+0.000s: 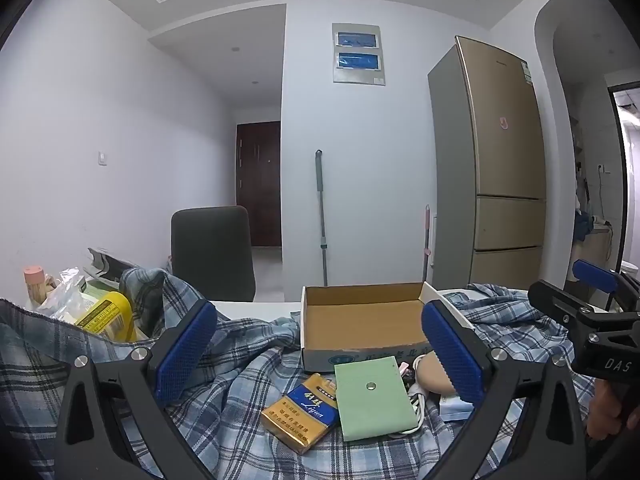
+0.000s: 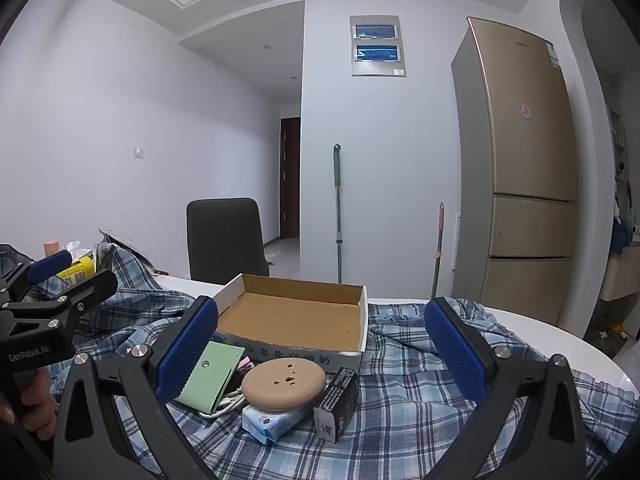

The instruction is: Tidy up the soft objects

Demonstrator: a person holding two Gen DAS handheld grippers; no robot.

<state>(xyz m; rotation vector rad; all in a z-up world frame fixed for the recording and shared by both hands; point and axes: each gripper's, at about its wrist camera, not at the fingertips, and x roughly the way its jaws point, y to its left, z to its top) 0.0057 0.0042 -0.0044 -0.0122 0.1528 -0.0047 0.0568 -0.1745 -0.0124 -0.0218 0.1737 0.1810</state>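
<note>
Both my jaws wide, holding nothing; left gripper point(image 1: 320, 356) over cigarette pack point(image 1: 301, 412) reading "Liqun"; right gripper point(image 2: 322, 354) body marked "DAS".

left tool point(image 1: 320, 354) wide open, nothing between pads | plaid shirt point(image 1: 248, 376) spread over desk | open cardboard box point(image 1: 360, 320) empty | green pouch point(image 1: 372, 400) overlapping cigarette pack point(image 1: 300, 412) | right tool point(image 1: 592, 312) at right edge

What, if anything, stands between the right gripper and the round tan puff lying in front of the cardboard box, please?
Nothing visible does. The right gripper is open, and the round tan puff lies in plain sight ahead between its fingers, resting on a tissue pack. A black box stands just beside the puff, crowding its right side.
</note>
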